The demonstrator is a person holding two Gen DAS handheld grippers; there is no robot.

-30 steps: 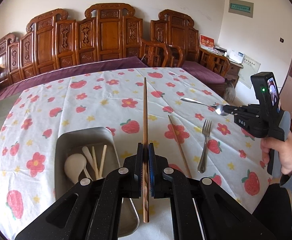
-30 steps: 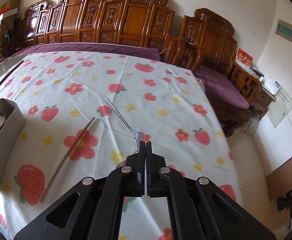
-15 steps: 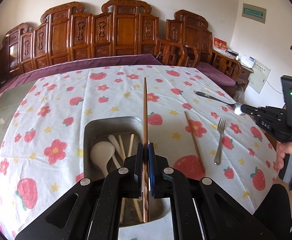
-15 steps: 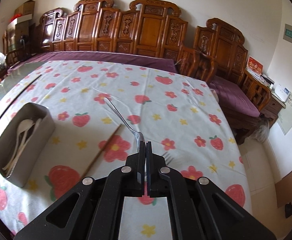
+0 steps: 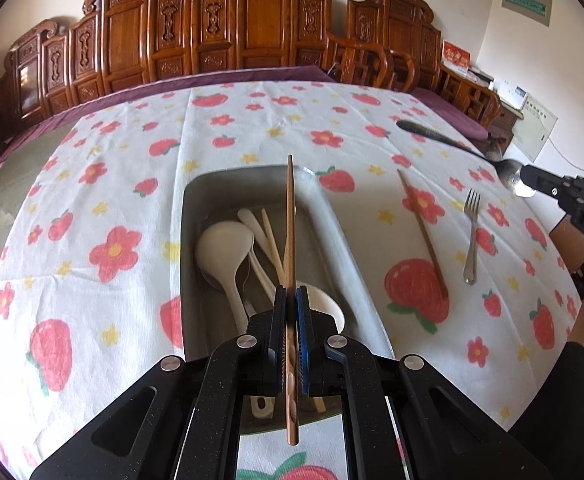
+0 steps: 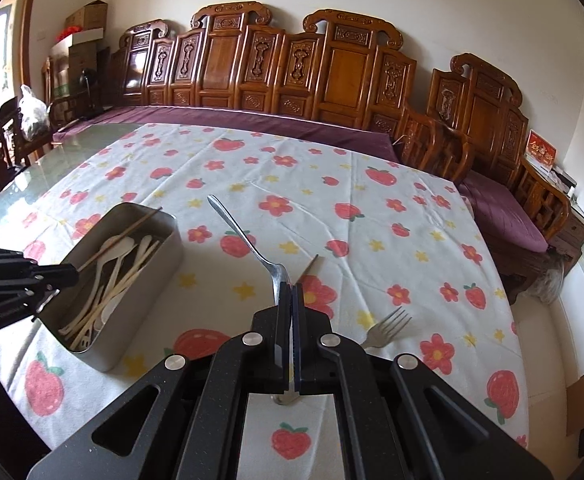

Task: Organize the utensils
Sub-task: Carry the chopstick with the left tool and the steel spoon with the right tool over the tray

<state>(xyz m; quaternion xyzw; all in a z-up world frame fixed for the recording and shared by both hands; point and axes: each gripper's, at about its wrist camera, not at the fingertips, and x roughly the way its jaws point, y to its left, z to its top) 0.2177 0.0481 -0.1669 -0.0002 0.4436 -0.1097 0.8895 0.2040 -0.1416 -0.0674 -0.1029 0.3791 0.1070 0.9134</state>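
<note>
L cam: above tin (image 5: 196, 200) | R cam: table's right | both: tin (image 6: 160, 256)

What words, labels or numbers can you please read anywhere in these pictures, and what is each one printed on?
"DAS": white letters on the black body of the right gripper, cut off at the picture's edge.
Green wall plaque: lettering too small to read.
Red card on the side cabinet: gold characters, too blurred to read.
White wall sheet: print too small to read.
Stacked boxes in the corner: markings unreadable.
</note>
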